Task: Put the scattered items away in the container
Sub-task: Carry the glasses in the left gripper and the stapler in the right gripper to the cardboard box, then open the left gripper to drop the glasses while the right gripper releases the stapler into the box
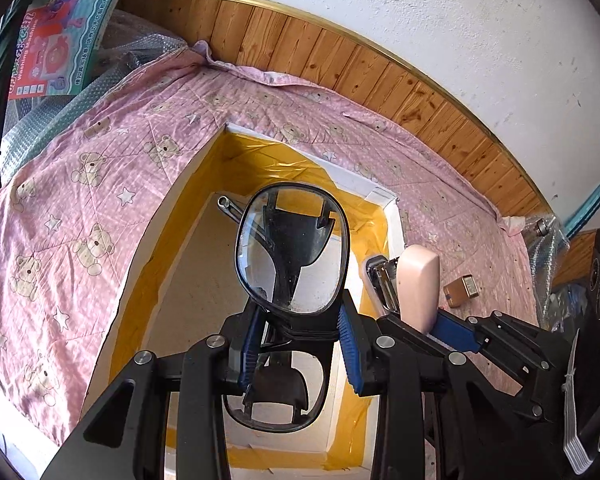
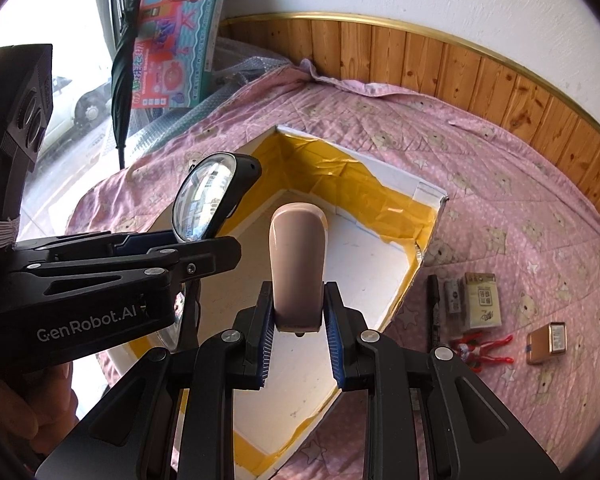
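Bedcover [image 2: 480,184]: pink, printed with bears and stars, spread across the whole surface up to a wooden wall panel [image 2: 440,68].

Toy box [image 2: 180,40]: colourful carton, propped at the far left corner beside a furled dark umbrella [image 2: 120,80].

Container [image 2: 428,200]: white open-topped box lined with yellow tape, sat mid-cover. A metal wrench [image 1: 228,208] lay on its floor near the far wall.

Left gripper [image 1: 300,336]: blue-padded fingers were clamped on the magnifying glass [image 1: 292,252], a black-framed lens held upright over the container's interior, above the floor. A hand [image 2: 24,412] showed under this gripper in the right wrist view.

Right gripper [image 2: 298,344]: jaws were closed on the stapler [image 2: 298,264], pale pink, standing on end between the pads and held over the container's open top, just beside the magnifier. Its metal underside showed in the left wrist view.

Loose items, on the cover right of the container and outside it: a black marker pen [image 2: 433,312]; a small grey packet [image 2: 453,296] touching a cream printed carton [image 2: 482,304]; a red plastic figure [image 2: 486,350] just below them; a small brown and gold box [image 2: 547,342] set apart to the right.
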Demonstrator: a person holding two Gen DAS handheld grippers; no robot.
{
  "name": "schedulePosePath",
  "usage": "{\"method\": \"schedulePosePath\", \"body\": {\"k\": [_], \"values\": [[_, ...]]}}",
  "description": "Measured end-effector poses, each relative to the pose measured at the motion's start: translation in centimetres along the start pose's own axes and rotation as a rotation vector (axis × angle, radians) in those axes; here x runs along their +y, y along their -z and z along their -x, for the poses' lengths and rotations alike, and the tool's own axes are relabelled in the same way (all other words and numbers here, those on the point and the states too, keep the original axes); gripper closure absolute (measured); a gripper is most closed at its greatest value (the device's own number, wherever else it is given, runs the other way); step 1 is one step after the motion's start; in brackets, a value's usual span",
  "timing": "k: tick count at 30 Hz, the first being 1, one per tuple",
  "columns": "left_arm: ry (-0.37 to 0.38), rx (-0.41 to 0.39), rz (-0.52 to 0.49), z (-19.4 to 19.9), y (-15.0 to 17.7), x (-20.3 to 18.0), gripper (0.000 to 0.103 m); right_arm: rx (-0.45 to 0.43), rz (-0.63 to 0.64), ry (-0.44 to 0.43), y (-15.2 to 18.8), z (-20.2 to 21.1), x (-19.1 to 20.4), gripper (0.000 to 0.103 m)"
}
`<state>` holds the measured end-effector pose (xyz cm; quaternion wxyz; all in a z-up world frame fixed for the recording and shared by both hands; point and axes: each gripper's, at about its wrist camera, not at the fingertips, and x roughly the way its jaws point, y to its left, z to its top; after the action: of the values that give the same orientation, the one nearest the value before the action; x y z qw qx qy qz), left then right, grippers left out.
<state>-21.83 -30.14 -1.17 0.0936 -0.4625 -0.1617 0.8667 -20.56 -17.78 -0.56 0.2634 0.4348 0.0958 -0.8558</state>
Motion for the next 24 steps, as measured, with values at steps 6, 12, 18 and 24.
{"method": "schedulePosePath", "body": {"k": [6, 12, 18, 24], "values": [[-0.063, 0.034, -0.043, -1.9, -1.4, -0.4, 0.067, 0.02, -0.004, -0.002, -1.1, -1.6, -1.0, 0.078], [-0.122, 0.062, -0.09, -3.8, -2.7, -1.2, 0.067, 0.048, 0.022, 0.007, -2.4, -3.3, -1.5, 0.078], [-0.154, 0.063, -0.111, -4.8, -3.8, -1.4, 0.067, 0.079, 0.047, 0.031, -3.2, -4.9, -2.1, 0.078], [-0.165, 0.062, -0.114, -5.3, -4.5, -1.4, 0.067, 0.107, 0.052, 0.045, -3.3, -6.4, -2.9, 0.078]]}}
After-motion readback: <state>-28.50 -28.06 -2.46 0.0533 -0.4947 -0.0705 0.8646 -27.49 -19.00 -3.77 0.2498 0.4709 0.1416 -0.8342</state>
